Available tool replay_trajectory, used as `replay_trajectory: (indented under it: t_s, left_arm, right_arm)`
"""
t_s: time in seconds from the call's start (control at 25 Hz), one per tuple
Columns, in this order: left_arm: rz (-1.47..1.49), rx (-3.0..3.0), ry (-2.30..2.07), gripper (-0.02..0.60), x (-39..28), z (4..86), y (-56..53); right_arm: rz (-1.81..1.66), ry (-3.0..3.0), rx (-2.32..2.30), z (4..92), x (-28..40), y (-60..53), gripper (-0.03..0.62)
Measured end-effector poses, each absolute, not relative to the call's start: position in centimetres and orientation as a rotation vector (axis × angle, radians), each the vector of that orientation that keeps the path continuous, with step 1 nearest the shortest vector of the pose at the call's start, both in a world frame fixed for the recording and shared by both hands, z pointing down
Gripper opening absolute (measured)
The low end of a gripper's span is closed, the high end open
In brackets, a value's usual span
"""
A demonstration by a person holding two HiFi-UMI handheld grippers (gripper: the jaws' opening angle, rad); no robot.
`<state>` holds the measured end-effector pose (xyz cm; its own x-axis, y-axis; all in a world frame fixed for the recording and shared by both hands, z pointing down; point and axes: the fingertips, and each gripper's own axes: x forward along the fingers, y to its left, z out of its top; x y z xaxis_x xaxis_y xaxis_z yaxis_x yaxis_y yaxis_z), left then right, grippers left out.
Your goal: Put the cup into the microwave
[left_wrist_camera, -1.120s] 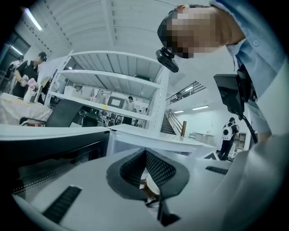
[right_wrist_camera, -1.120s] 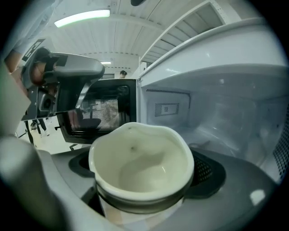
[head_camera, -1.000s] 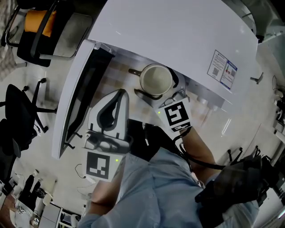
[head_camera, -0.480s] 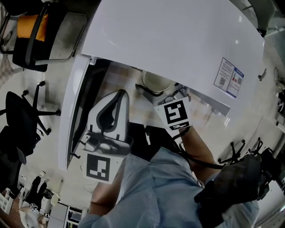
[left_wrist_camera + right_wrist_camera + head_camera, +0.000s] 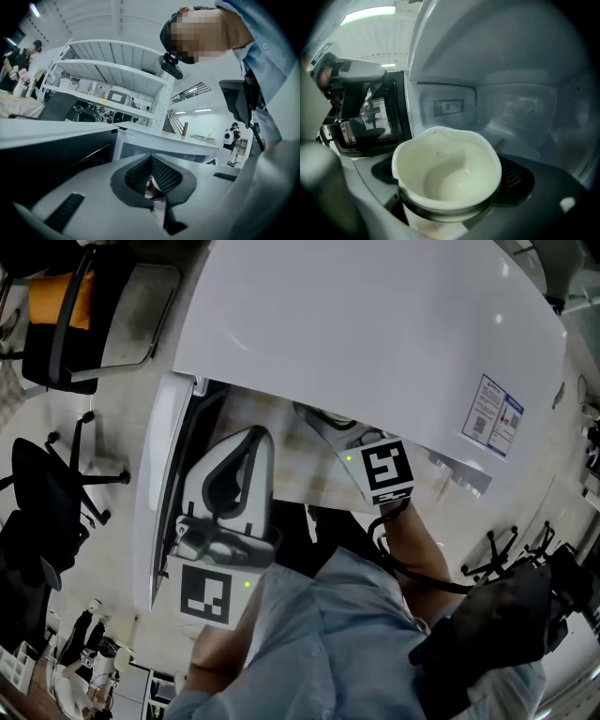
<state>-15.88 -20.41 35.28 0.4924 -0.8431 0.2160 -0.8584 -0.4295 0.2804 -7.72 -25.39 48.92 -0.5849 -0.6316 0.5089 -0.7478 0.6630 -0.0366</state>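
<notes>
- Inside the microwave (image 5: 525,108) cavity, the right gripper (image 5: 448,199) is clamped on the cup (image 5: 445,164), with one jaw on each side of its lower wall.
- The cup is cream-white, upright and empty (its rim slightly wavy). It sits well within the cavity, but whether its base touches the floor cannot be told.
- Seen from the head view, the microwave's white top hides the cup. Only the right gripper's marker cube (image 5: 387,470) and rear body show at the near edge.
- Left of that, the left gripper (image 5: 253,437) is near the opening with its jaws pressed together and nothing between them.
- The microwave door (image 5: 161,493) is swung open on the left side, just beside the left gripper.
- Farther left on the floor are two office chairs, an orange-backed chair (image 5: 56,292) at the far corner and a black chair (image 5: 42,498) nearer.
</notes>
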Motion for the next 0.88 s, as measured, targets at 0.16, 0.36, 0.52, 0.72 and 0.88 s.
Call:
replay_trajectory:
  t_s: [0.16, 0.36, 0.52, 0.72, 0.88]
  left_arm:
    - [0.068, 2.397, -1.416, 0.005, -15.8, 35.4, -20.6]
    - [0.07, 2.394, -1.422, 0.005, -15.6, 35.5, -20.0]
    - [0.069, 2.393, -1.421, 0.005, -15.3, 35.5, -19.7]
    - [0.066, 2.408, -1.417, 0.005, -14.8, 35.0, -20.1]
    - [0.062, 2.422, -1.422, 0.005, -14.5, 34.7, -20.1]
  right_arm:
    - [0.353, -2.429, 1.122, 48.9, -7.3, -26.3, 0.555]
    - [0.315, -2.449, 1.125, 48.8, -7.4, -26.5, 0.555]
    - [0.305, -2.455, 1.115, 48.7, -7.6, -26.5, 0.555]
    - [0.238, -2.428, 1.145, 48.5, -6.9, -27.4, 0.554]
    - [0.245, -2.43, 1.14, 48.8, -6.9, -27.3, 0.554]
